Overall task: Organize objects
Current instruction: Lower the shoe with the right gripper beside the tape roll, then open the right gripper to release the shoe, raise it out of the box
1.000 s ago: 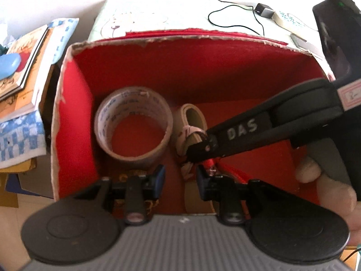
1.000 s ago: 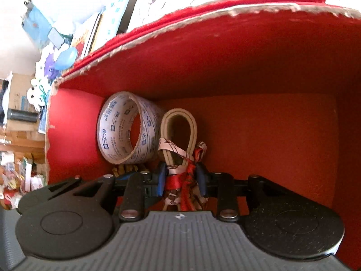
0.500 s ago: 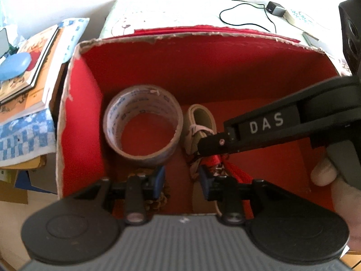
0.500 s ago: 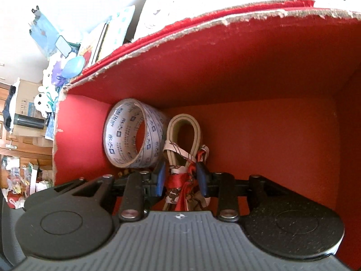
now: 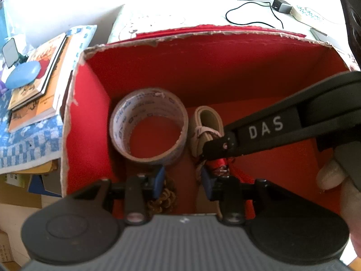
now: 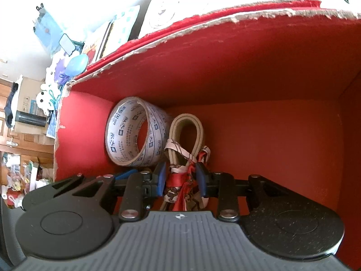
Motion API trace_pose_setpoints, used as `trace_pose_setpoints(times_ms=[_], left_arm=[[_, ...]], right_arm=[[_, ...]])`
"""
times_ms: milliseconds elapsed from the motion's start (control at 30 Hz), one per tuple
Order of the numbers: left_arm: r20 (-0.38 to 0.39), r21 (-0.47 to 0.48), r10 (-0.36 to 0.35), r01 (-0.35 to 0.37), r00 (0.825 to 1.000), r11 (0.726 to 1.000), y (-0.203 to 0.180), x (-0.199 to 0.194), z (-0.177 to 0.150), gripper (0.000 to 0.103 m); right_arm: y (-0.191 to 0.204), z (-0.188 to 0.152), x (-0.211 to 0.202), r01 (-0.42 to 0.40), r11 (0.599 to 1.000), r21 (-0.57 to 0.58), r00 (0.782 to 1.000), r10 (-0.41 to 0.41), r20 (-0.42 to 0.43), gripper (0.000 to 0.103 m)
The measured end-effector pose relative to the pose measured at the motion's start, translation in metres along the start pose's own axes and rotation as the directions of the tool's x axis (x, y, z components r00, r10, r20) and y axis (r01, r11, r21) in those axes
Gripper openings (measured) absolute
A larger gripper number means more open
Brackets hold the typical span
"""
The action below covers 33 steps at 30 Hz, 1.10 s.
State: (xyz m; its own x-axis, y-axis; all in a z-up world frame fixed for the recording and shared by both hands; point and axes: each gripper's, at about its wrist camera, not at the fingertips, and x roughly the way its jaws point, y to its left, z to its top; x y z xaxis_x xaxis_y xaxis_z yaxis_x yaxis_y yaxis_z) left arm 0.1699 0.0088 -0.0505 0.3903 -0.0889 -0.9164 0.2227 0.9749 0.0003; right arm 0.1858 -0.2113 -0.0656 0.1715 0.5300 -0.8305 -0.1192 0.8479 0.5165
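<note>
belt bundle (image 6: pixel 187 135) in our right gripper (image 6: pixel 179 178), inside the red box (image 5: pixel 203 67).
we stand over a cluttered desk with books (image 5: pixel 38 76) and a cable (image 5: pixel 248 11). the looped belt, scarf-wrapped, runs away from us beside the tape roll (image 5: pixel 149 124); its near end is hidden. right pads clamp it; our left gripper (image 5: pixel 182 179) has been opening, nothing gripped, a pinecone (image 5: pixel 164 197) half hidden below.

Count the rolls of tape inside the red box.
1. The tape roll sits by the red box's left wall, beside the beige belt. The grippers may hide others underneath.
</note>
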Motion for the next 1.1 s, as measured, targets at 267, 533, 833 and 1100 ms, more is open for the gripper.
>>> trace_pose_setpoints(times_ms=[267, 533, 833, 1100], left_arm=[[0.004, 0.0, 0.007, -0.007, 1.0, 1.0, -0.003, 0.001, 0.001, 0.036], [0.013, 0.003, 0.012, -0.012, 1.0, 1.0, -0.004, -0.002, -0.002, 0.036], [0.018, 0.028, 0.01, -0.011, 1.0, 1.0, -0.005, -0.002, -0.003, 0.036], [0.021, 0.06, 0.029, -0.03, 0.999, 0.998, -0.009, -0.002, -0.004, 0.037]], right_arm=[[0.0, 0.001, 0.001, 0.015, 0.999, -0.044, 1.0, -0.014, 0.024, 0.026], [0.019, 0.006, 0.014, 0.019, 0.999, -0.029, 0.999, -0.018, 0.04, 0.024], [0.009, -0.003, -0.004, 0.026, 0.999, -0.02, 0.996, -0.024, 0.087, 0.024], [0.014, -0.008, -0.007, 0.063, 0.998, -0.026, 0.987, -0.058, 0.15, 0.024]])
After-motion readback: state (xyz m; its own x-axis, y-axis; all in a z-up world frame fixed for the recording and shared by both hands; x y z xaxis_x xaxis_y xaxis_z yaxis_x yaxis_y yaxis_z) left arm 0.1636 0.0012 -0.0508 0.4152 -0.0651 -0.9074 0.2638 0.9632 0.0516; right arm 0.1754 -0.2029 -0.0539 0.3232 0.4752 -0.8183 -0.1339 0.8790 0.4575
